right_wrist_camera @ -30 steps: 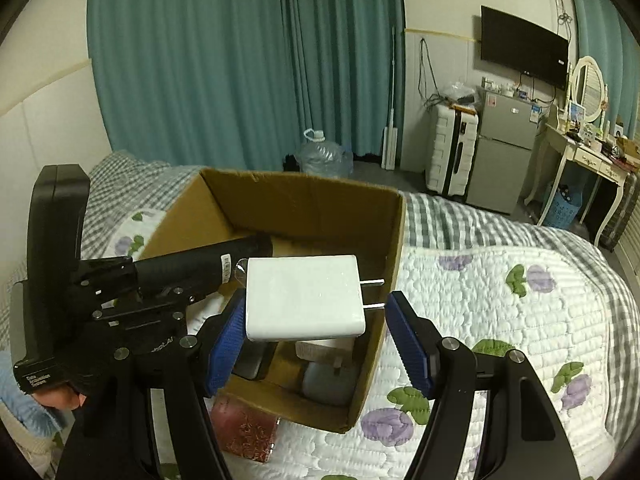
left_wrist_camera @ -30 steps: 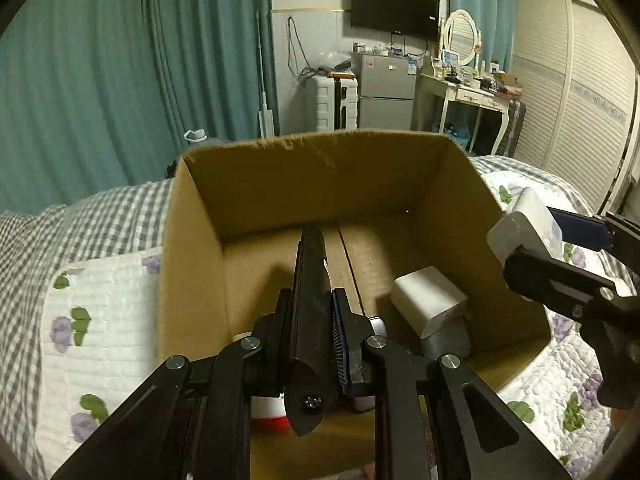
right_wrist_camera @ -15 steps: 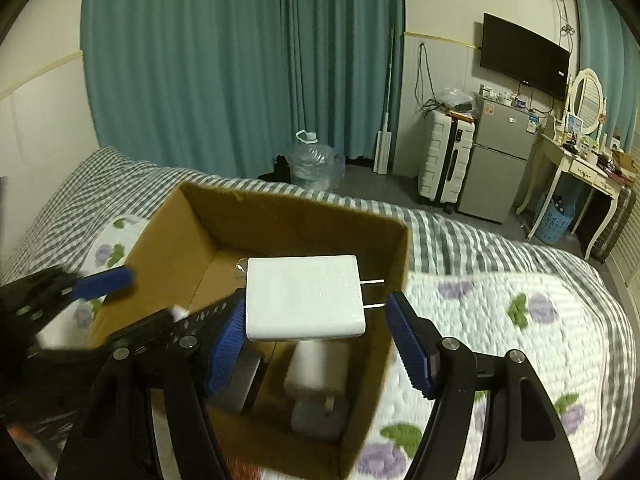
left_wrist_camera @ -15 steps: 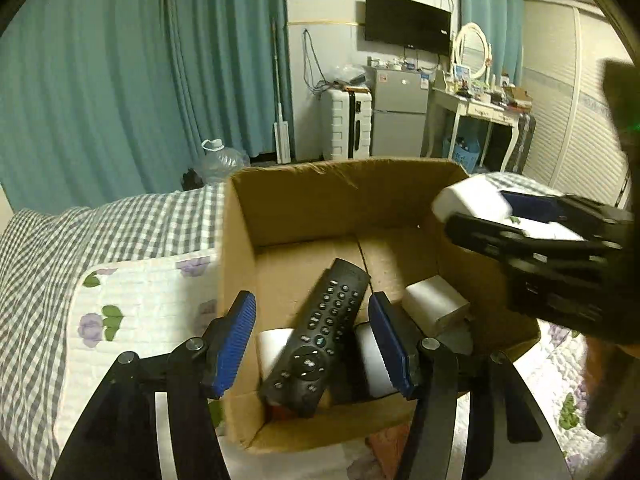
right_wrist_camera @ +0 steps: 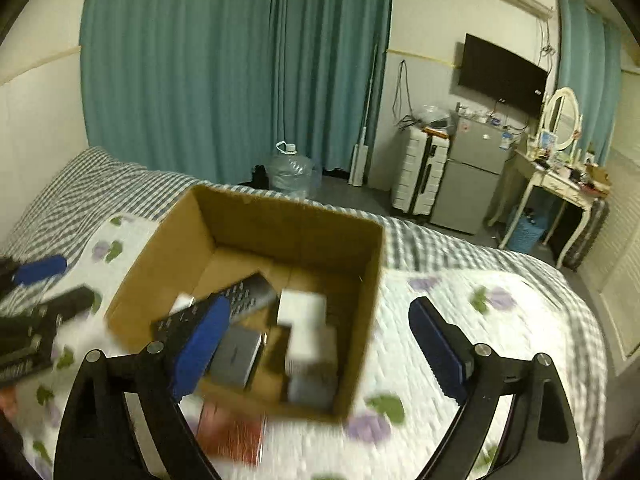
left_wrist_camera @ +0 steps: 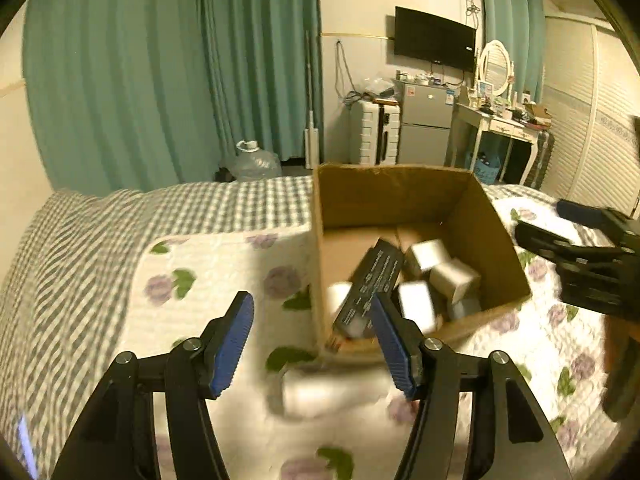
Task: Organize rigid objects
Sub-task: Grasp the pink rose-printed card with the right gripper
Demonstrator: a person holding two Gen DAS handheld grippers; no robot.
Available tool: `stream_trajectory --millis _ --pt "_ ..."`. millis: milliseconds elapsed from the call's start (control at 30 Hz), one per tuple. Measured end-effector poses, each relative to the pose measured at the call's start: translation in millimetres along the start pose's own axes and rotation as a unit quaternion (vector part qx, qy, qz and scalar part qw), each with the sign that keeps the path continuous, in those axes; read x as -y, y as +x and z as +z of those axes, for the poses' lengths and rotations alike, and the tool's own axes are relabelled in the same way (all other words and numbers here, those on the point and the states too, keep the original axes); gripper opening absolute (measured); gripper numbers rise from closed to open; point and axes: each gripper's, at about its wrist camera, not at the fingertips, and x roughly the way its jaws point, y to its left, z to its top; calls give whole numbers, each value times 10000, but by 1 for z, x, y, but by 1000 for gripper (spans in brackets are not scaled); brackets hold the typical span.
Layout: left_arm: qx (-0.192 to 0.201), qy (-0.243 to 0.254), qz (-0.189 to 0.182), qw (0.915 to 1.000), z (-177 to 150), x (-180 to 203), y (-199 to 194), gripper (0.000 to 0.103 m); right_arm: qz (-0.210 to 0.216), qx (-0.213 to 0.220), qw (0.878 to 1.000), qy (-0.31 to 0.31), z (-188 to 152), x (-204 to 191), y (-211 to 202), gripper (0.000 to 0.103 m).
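Note:
An open cardboard box (left_wrist_camera: 500, 240) (right_wrist_camera: 160, 256) stands on the quilted bed. Inside lie a black remote control (left_wrist_camera: 370, 284) (right_wrist_camera: 244, 292) leaning on the near wall, several white charger blocks (left_wrist_camera: 452, 276) (right_wrist_camera: 302, 308) and a grey flat device (right_wrist_camera: 236, 354). My left gripper (left_wrist_camera: 314, 336) is open and empty, near the box's left corner. My right gripper (right_wrist_camera: 316, 344) is open and empty above the box's near side. A blurred white object (left_wrist_camera: 316, 396) lies on the quilt in front of the box.
A reddish flat packet (right_wrist_camera: 232, 436) lies on the quilt beside the box. The floral quilt (left_wrist_camera: 200, 280) and checked blanket (left_wrist_camera: 100, 232) spread around. Beyond the bed stand a water jug (right_wrist_camera: 290, 170), a suitcase (right_wrist_camera: 420, 176), a fridge (right_wrist_camera: 468, 176) and a dressing table (right_wrist_camera: 560, 184).
My right gripper opened and the white charger dropped into the box. My left gripper pulled back and left from the box, with the remote left inside.

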Motion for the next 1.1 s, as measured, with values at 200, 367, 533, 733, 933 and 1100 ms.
stream_trajectory --millis 200,367,533,733,933,1100 --pt "-193 -115 143 9996 -44 -11 -7 64 335 -790 9963 103 -57 -20 4 93" --pt "-410 32 268 9988 -67 -9 13 64 395 -1375 9895 -201 -96 -53 39 92" --pt "-632 109 267 9976 -85 -11 35 64 426 -1690 9845 -196 -109 -65 71 92" --pt "-883 72 207 9959 -96 -16 52 64 464 -2107 9764 -65 -120 -65 105 92" --pt "-992 108 173 9949 -101 -14 58 64 617 -2031 9771 -174 -125 -68 107 73" --pt "-1001 202 257 9944 -101 -9 56 64 658 -1786 9817 -93 -128 -59 83 72"
